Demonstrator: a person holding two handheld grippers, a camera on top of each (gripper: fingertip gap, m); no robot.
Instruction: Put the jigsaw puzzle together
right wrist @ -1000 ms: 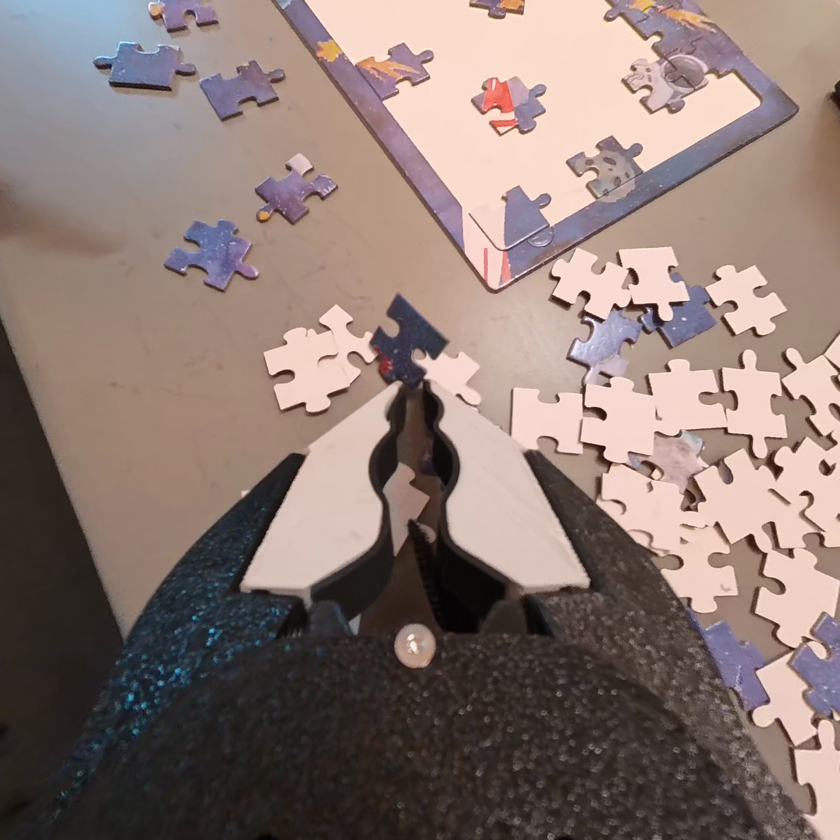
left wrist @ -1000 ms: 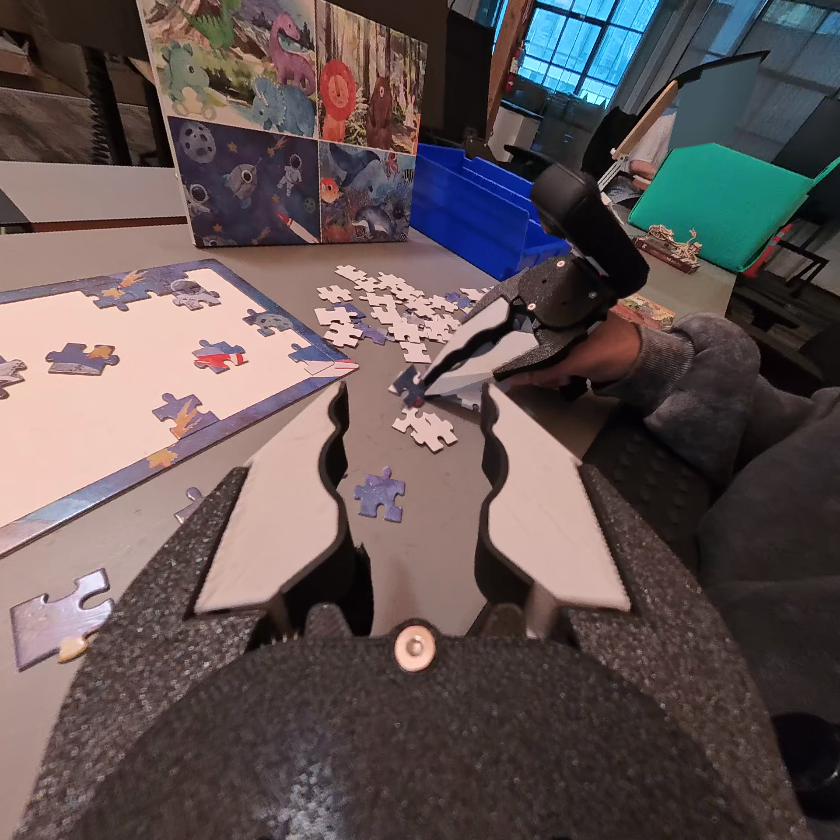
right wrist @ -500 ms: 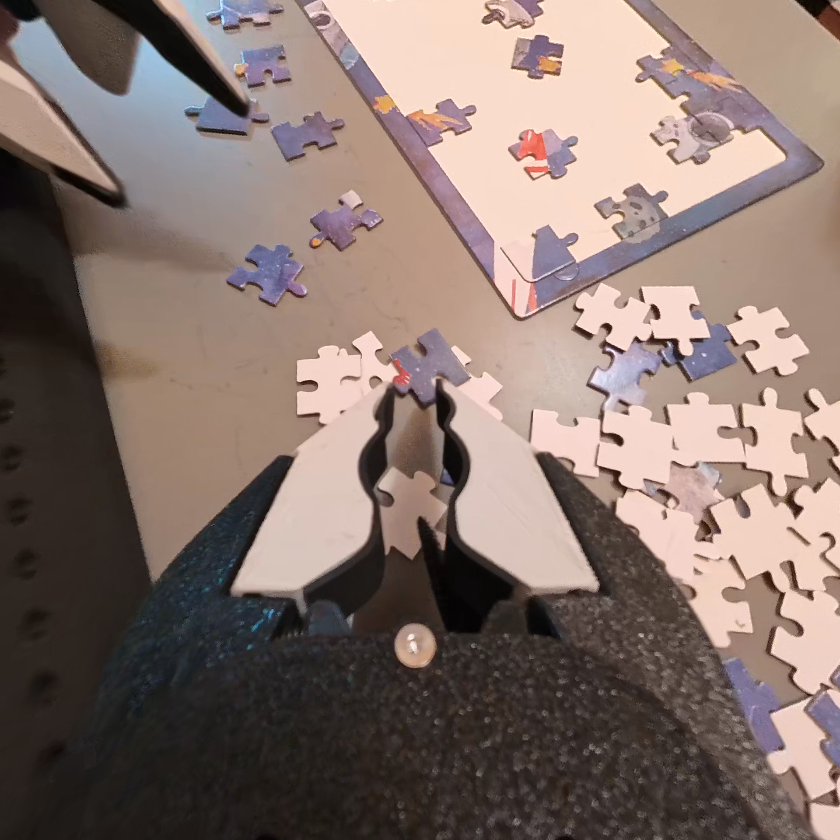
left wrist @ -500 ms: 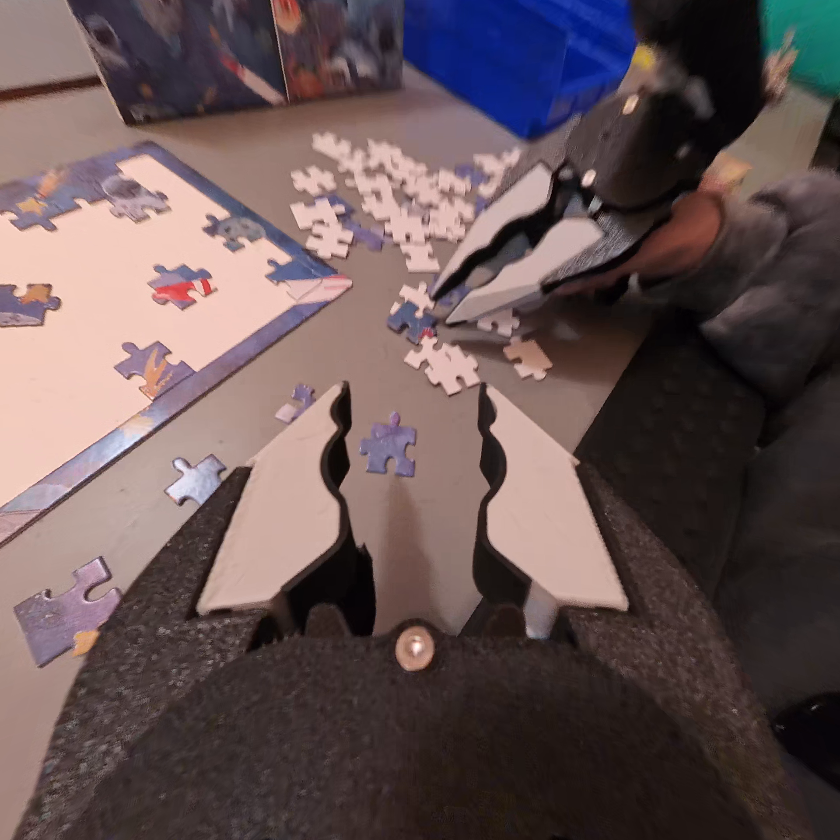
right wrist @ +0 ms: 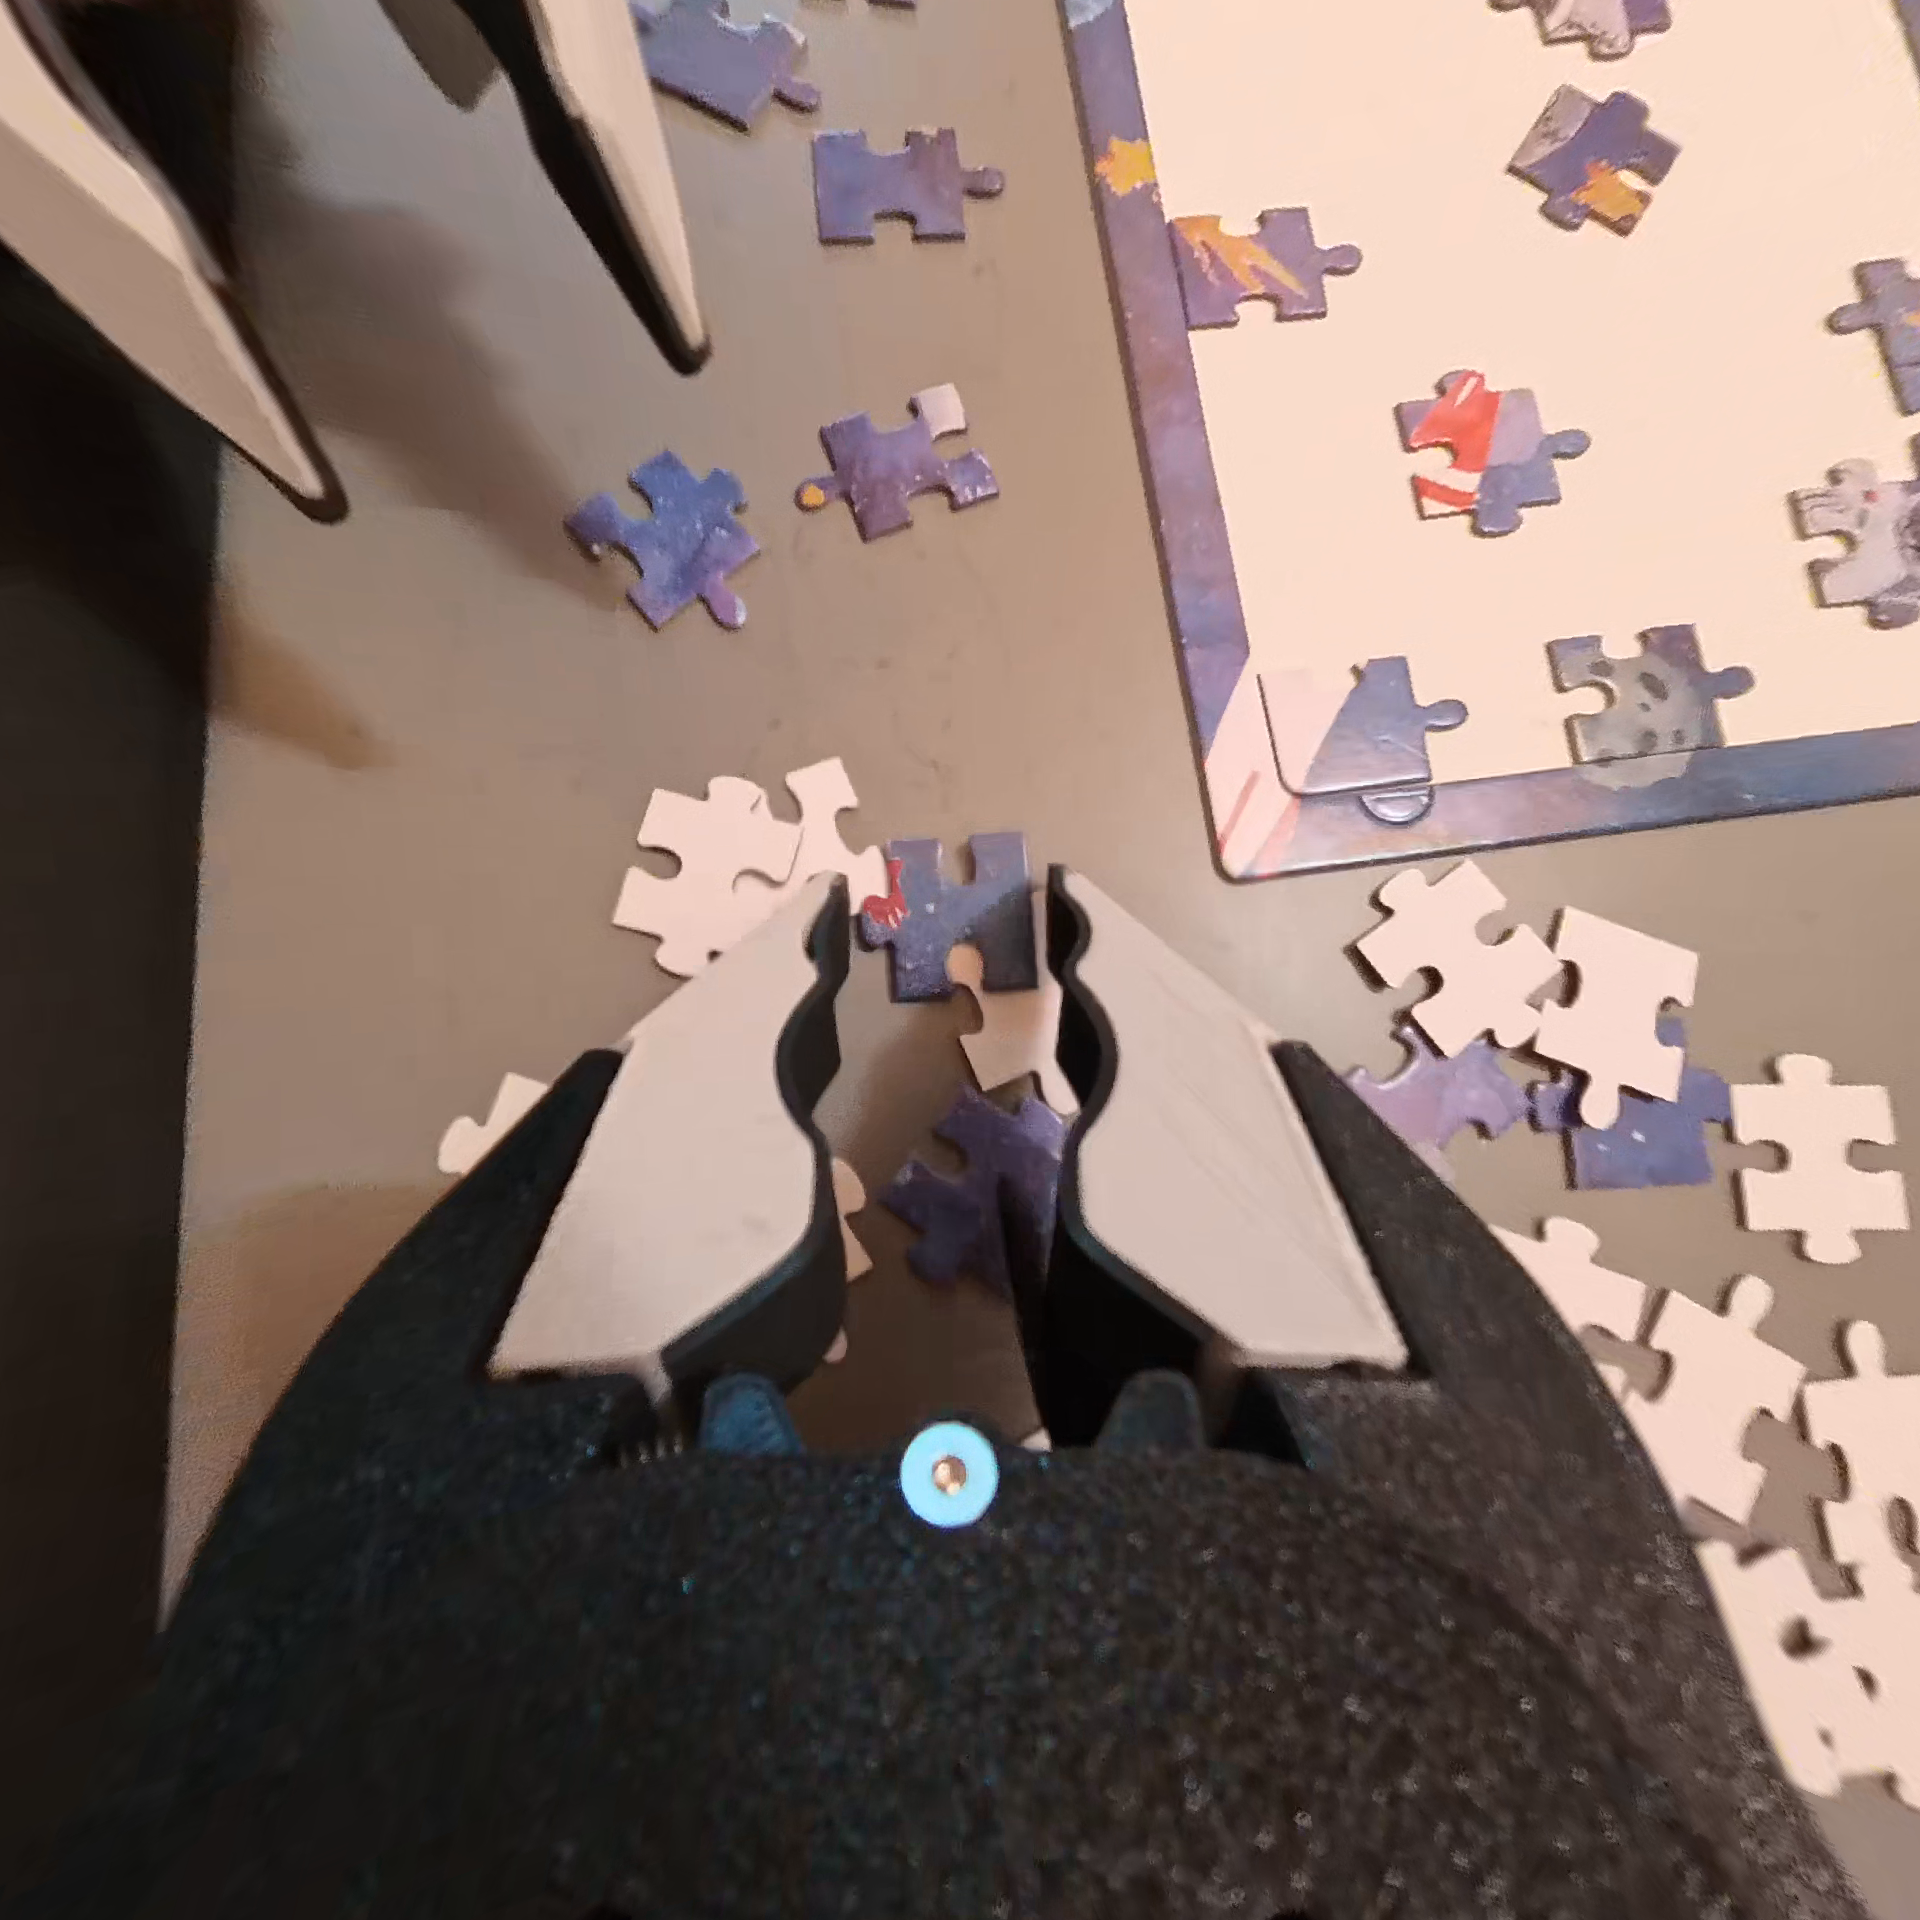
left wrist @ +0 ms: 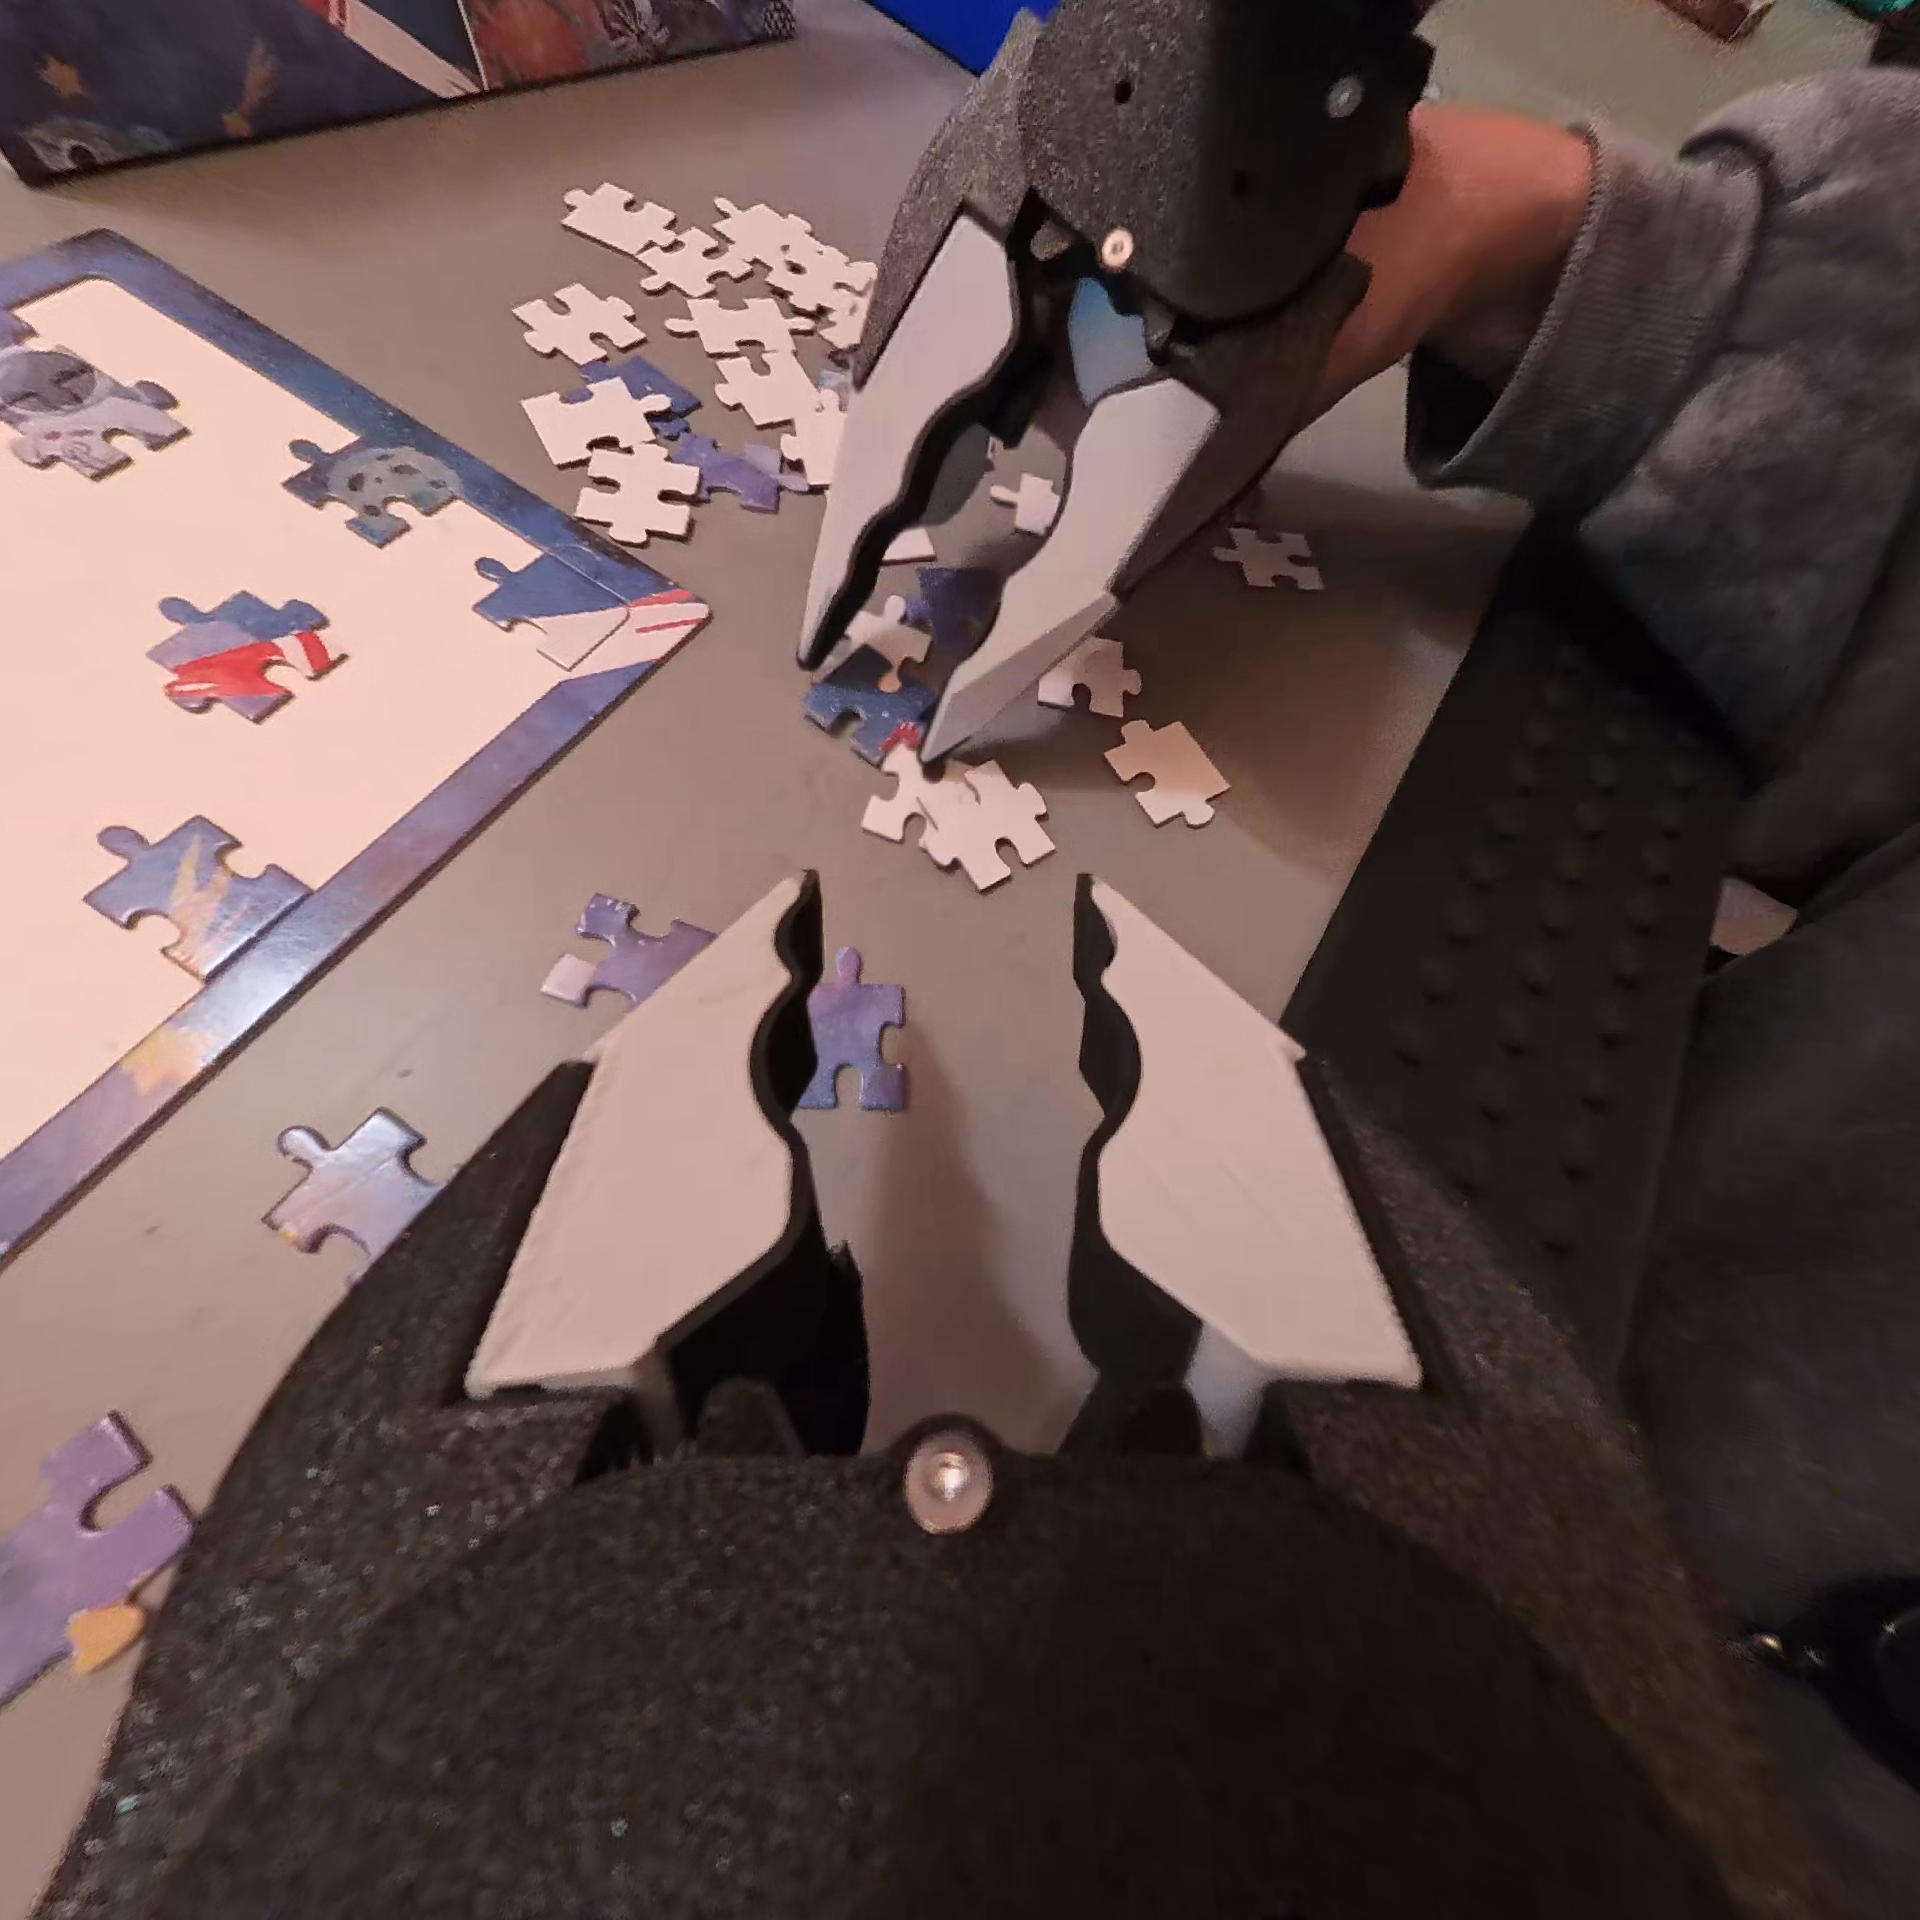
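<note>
The puzzle board (right wrist: 1195, 520), with a blue frame and white inside, holds several scattered placed pieces; it also shows in the left wrist view (left wrist: 468, 821). My right gripper (right wrist: 943, 888) is open, its tips either side of a dark blue piece with a red mark (right wrist: 961, 914) that lies flat on the grey table. In the left wrist view this gripper (left wrist: 873, 701) points down at the same piece (left wrist: 862, 707). My left gripper (left wrist: 945, 894) is open and empty, low over a purple piece (left wrist: 857, 1034) lying by its left finger. It shows top left in the right wrist view (right wrist: 504, 431).
Face-down white pieces (right wrist: 1621, 987) lie in a heap right of the right gripper, also seen in the left wrist view (left wrist: 727, 312). Loose purple pieces (right wrist: 675, 540) (right wrist: 904, 468) lie left of the board. The puzzle box (left wrist: 312, 62) stands behind. A grey sleeve (left wrist: 1714, 416) and a black dimpled mat (left wrist: 1507, 935) are at right.
My right gripper has opened; the dark blue piece now lies flat between its tips. My left gripper has tilted down and moved closer to the table and the right gripper.
</note>
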